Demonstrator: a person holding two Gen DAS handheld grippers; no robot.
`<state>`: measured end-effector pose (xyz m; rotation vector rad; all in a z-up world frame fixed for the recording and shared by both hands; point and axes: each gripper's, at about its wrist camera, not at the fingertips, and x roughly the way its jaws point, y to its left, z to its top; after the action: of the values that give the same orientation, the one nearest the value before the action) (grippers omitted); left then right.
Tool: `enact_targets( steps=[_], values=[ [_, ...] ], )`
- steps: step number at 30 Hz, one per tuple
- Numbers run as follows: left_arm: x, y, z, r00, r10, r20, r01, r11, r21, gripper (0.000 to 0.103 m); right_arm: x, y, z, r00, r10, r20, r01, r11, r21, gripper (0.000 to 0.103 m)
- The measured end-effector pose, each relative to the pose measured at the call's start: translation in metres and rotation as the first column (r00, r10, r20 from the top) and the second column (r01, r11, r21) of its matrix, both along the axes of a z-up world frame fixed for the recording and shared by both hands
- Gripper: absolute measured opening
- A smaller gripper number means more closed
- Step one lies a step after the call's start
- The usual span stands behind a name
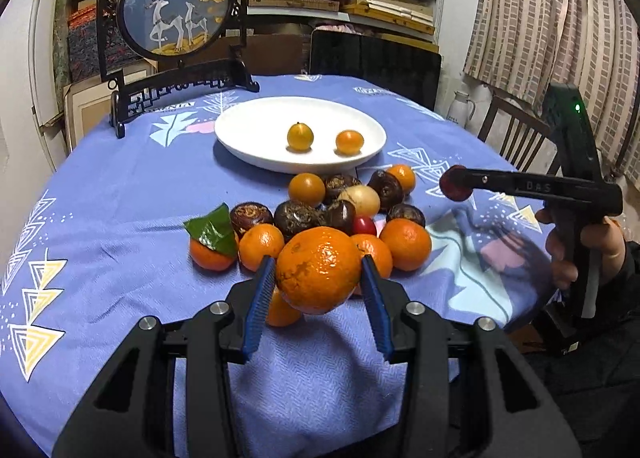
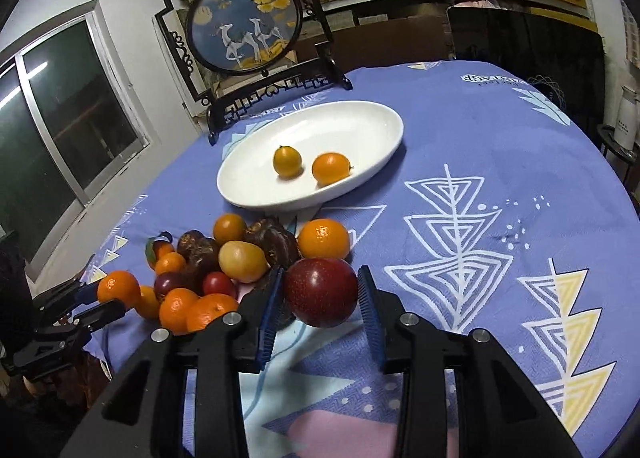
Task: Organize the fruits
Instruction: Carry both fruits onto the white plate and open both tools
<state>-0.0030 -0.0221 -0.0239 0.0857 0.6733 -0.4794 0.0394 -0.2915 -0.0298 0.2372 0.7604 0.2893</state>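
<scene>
White plate [image 1: 256, 153] on worktop [image 1: 120, 242] contains two kumquats [image 1: 300, 136]. Left hand-held gripper [image 1: 318, 278] grasps a tangerine [image 1: 318, 270]; right hand-held gripper [image 2: 320, 292] grasps a dark red fruit [image 2: 320, 292], both above the fruit pile [image 1: 316, 213].

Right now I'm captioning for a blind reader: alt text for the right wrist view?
The right gripper holds a dark red plum above a blue patterned tablecloth. Beyond it, a fruit pile and a white plate with two kumquats.

Black fingers [image 1: 260, 298] (blue ribbed pads)

Mandarin [image 1: 318, 270] gripped aloft, plum [image 2: 320, 292] gripped
</scene>
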Motion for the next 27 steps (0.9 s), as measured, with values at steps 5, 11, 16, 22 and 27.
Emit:
enact_targets(
  steps=[5,11,16,22,27],
  values=[
    [0.0,0.003,0.01,1.0,0.001,0.028,0.0,1.0,-0.015,0.042,0.0,0.003,0.002,1.0,0.014,0.005,-0.014,1.0,0.006,0.037],
    [0.031,0.0,0.035,0.999,-0.001,0.052,0.002,0.999,-0.036,0.042,0.026,-0.004,0.028,1.0,0.016,0.02,-0.017,1.0,0.02,0.037],
    [0.087,-0.016,0.045,0.999,-0.015,0.032,0.016,0.999,-0.045,0.042,0.075,-0.009,0.043,1.0,0.004,-0.011,-0.004,0.998,0.057,0.038],
    [0.172,-0.049,0.025,0.997,0.004,-0.082,-0.003,1.0,0.01,0.043,0.14,0.0,0.024,0.996,-0.013,-0.089,0.016,0.999,0.041,0.038],
    [0.207,-0.058,0.011,0.984,0.039,-0.173,-0.034,0.999,0.032,0.046,0.165,0.001,0.016,0.997,-0.045,-0.07,0.048,0.998,0.036,0.052]
  ],
)
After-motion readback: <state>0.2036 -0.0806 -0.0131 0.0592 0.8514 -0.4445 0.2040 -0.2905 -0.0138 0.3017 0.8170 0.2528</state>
